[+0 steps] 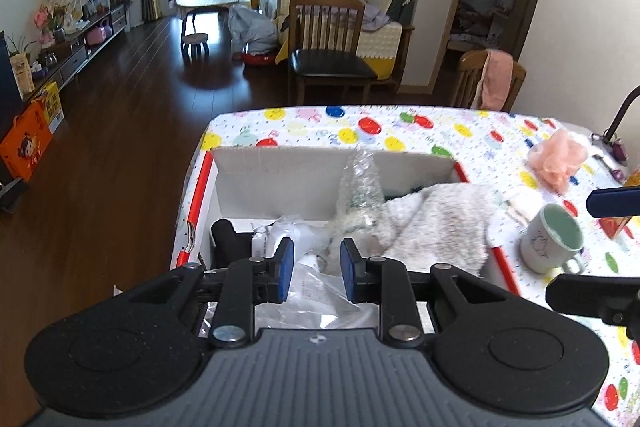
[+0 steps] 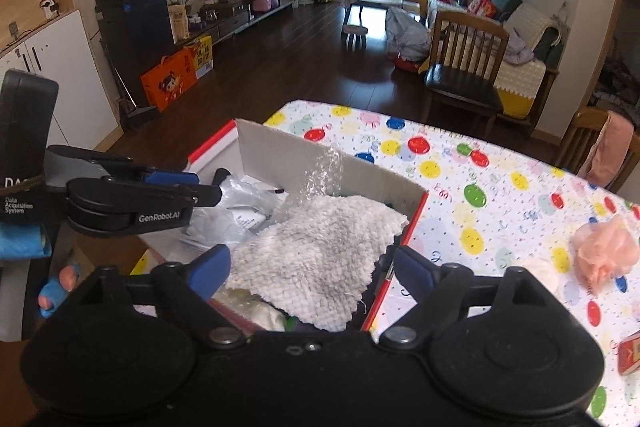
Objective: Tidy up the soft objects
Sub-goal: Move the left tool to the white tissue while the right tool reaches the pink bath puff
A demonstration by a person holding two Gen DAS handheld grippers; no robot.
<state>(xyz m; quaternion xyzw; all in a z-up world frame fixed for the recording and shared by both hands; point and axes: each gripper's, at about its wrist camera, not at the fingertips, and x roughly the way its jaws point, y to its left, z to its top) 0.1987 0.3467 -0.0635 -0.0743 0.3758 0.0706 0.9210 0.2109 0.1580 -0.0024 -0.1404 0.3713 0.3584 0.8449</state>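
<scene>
While the white fluffy cloth [image 2: 320, 259] lies draped in the cardboard box [image 2: 320, 159], the right gripper [image 2: 312, 269] gapes wide above it, empty, and the left gripper [image 1: 316, 269] stands narrowly apart, holding nothing.

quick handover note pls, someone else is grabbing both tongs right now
Left tongs: narrow gap, nothing between the pads, over the plastic bags in the cardboard box.
Right tongs: wide open, empty, above the white fluffy towel.
Done: the towel lies in the box, one corner draped over the red-edged side wall; bubble wrap stands behind it.
Left: the pink mesh puff is still out on the spotted tablecloth; the towel corner may need tucking in. The mug beside the box is not soft, probably leave it.
</scene>
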